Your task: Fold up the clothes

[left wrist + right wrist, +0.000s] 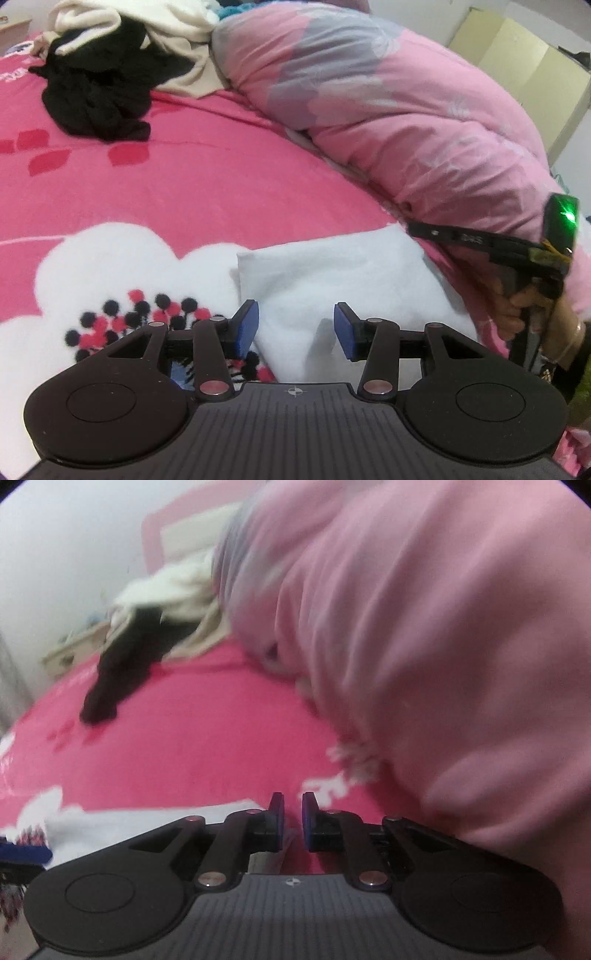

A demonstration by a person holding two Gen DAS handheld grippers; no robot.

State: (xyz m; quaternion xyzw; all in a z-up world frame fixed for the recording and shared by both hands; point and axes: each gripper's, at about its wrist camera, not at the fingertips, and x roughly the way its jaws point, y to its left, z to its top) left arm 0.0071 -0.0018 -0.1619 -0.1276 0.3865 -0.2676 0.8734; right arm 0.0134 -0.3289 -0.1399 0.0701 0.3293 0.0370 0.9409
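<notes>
A folded white garment [332,280] lies flat on the pink bed sheet [184,177]. My left gripper [295,328] hovers over its near edge, open, with nothing between its blue pads [247,325]. To the right, a hand [517,310] holds my right gripper [413,229] at the garment's far right corner. In the right wrist view my right gripper [293,812] has its jaws only a narrow gap apart, with nothing between them; the white garment [147,819] lies to its left.
A pile of black clothes [96,85] and cream clothes [177,37] sits at the far end of the bed. A bulky pink quilt [406,110] runs along the right side, close to my right gripper. The sheet has a white flower print [110,258].
</notes>
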